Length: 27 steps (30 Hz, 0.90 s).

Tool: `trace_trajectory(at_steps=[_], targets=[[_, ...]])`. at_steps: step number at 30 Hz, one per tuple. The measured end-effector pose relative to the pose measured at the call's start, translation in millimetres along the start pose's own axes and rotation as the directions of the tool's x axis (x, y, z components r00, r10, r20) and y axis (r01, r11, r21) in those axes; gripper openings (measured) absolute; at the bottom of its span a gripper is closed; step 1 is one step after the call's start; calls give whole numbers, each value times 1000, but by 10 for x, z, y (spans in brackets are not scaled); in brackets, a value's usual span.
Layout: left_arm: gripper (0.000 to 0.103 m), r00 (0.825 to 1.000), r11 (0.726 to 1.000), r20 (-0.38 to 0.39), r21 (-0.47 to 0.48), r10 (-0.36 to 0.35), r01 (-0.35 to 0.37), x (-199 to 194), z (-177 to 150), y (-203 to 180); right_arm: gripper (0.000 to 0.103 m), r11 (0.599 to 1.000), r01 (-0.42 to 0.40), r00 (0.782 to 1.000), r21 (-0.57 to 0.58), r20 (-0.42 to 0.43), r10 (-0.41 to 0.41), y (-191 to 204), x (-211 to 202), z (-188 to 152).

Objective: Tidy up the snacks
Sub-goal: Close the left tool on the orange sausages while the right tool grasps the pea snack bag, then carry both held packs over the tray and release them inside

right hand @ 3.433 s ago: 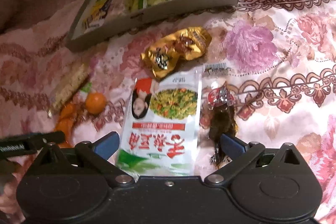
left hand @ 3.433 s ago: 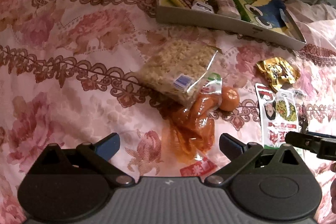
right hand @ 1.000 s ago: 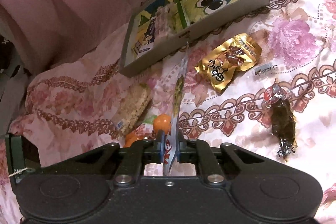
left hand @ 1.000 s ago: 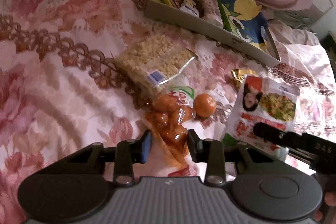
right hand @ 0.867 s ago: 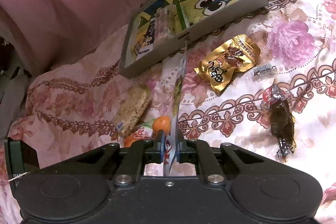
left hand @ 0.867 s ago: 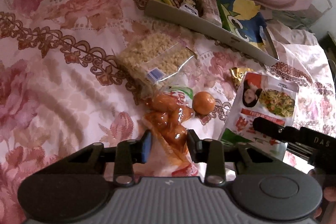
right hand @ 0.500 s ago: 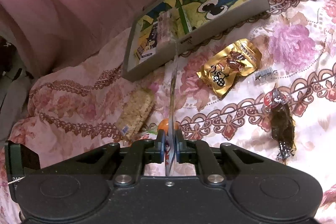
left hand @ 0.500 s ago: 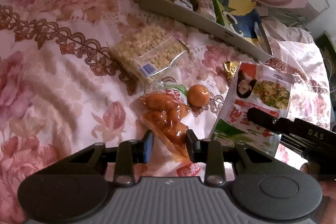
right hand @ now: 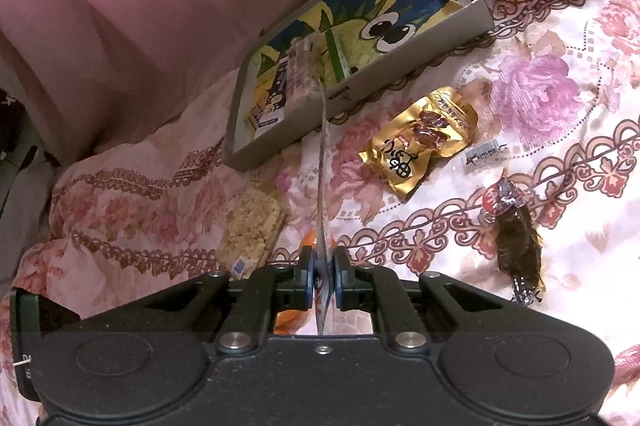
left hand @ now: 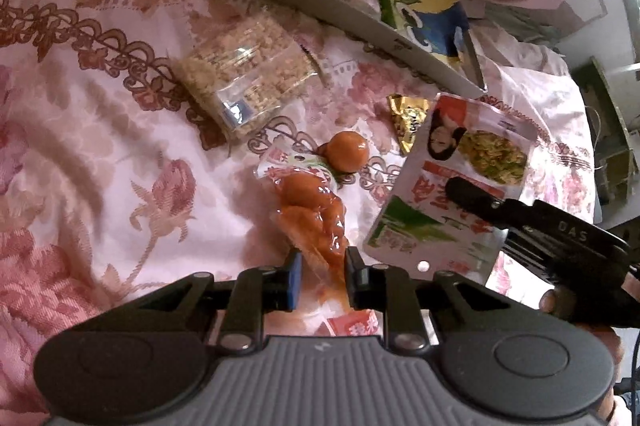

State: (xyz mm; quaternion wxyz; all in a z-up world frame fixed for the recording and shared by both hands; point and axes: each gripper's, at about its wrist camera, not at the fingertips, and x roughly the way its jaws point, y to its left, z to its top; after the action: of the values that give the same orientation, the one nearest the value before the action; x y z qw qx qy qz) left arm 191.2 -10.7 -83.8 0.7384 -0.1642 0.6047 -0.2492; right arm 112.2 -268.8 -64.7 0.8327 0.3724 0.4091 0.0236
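An orange snack packet (left hand: pixel 312 222) lies on the flowered bedspread, its lower end between the pads of my left gripper (left hand: pixel 323 278). The jaws are closing and both pads touch the packet's sides. My right gripper (right hand: pixel 322 276) is shut on a white snack pouch (right hand: pixel 322 166), seen edge-on in the right wrist view. In the left wrist view the same pouch (left hand: pixel 460 162) hangs face-on, above the bed, from the right gripper (left hand: pixel 464 188). The shallow cartoon-print box (left hand: pixel 360 14) (right hand: pixel 360 86) lies at the back with several snack bars in it.
A clear bag of rice crackers (left hand: pixel 248 78) (right hand: pixel 252 226) and a small orange fruit (left hand: pixel 348 150) lie ahead of the left gripper. A gold packet (right hand: pixel 420 138), a small label (right hand: pixel 486 152) and a dark wrapped snack (right hand: pixel 516 242) lie to the right. Pink bedding rises behind the box.
My left jaws have narrowed from wide open onto the orange packet. My right gripper shut on the white pouch and lifted it off the bed; over the last second it hardly moved.
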Motion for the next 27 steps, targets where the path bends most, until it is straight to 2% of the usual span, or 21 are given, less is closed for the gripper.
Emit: trace_trajectory(at_steps=[6, 8, 10, 13, 15, 19, 27], targets=[[36, 999, 1000, 27, -17, 17, -17, 101, 81, 20, 10, 1000, -2, 1000, -22, -12, 2, 50, 30, -20], [49, 999, 999, 34, -11, 40, -39, 165, 137, -9, 10, 1000, -5, 1000, -19, -12, 4, 48, 34, -14], [52, 996, 997, 40, 14, 79, -79, 235, 182, -38, 10, 1000, -5, 1000, -16, -7, 5, 45, 28, -5], [52, 995, 995, 41, 43, 91, -93, 295, 201, -68, 10, 1000, -8, 1000, -22, 7, 8, 54, -1, 10], [47, 995, 994, 50, 54, 87, -90, 274, 181, -87, 10, 1000, -10, 1000, -30, 18, 11, 62, -24, 18], [45, 993, 993, 83, 78, 79, -85, 178, 130, -151, 10, 999, -12, 999, -38, 34, 14, 67, -55, 25], [44, 994, 997, 109, 75, 5, -13, -7, 39, -175, 10, 1000, -20, 997, -15, 69, 21, 12, -133, 70]])
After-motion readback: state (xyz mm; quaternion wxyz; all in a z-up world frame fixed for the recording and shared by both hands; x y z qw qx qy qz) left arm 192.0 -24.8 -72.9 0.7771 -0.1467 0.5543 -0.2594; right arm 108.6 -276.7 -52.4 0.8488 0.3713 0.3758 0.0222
